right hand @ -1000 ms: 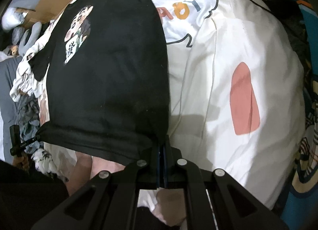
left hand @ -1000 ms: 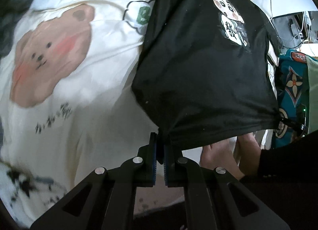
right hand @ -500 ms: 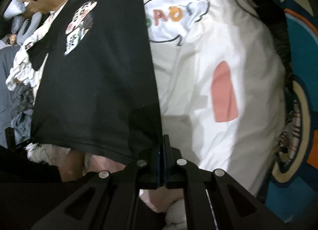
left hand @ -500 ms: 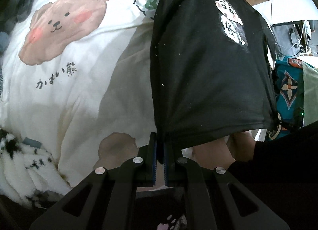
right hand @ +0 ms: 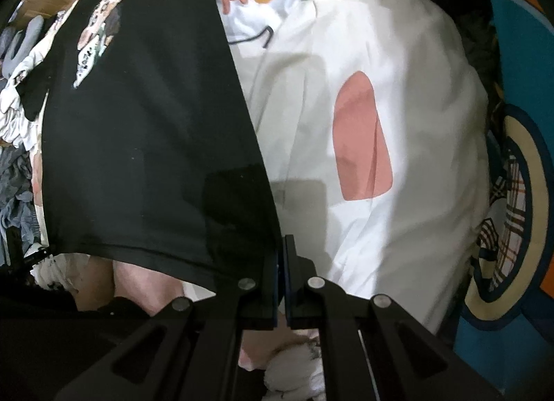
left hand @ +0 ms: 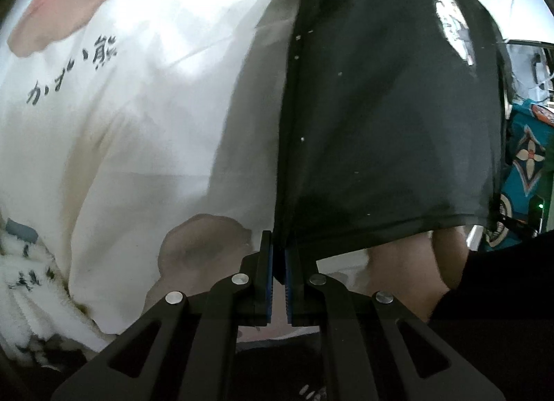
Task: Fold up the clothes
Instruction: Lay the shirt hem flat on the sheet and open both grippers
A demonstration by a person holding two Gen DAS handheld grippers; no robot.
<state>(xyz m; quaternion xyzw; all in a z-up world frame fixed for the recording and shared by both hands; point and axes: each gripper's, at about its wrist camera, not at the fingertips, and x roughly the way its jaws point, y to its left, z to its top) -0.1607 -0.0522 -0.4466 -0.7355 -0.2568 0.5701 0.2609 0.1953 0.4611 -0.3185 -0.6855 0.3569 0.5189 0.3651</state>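
A black T-shirt (left hand: pixel 387 131) with a small cartoon print (left hand: pixel 450 20) is stretched out between my two grippers above a white bed cover. My left gripper (left hand: pixel 279 245) is shut on the near left corner of its hem. In the right wrist view the same black T-shirt (right hand: pixel 138 144) fills the left half, and my right gripper (right hand: pixel 281 248) is shut on the near right corner of the hem. The hem edge (right hand: pixel 131 252) hangs taut between the corners. The far end of the shirt lies on the cover.
The white cover (left hand: pixel 131 131) bears a bear print and dark lettering (left hand: pixel 69 75); on the other side it shows a pink patch (right hand: pixel 360 137). A teal patterned rug (right hand: pixel 519 96) lies to the right. A pile of clothes (right hand: pixel 17 144) sits at far left. A person's bare legs (right hand: pixel 138 283) show under the hem.
My left gripper has dropped closer to the cover, which now fills more of its view. My right gripper has shifted a little sideways. Both keep their grip on the shirt's hem corners.
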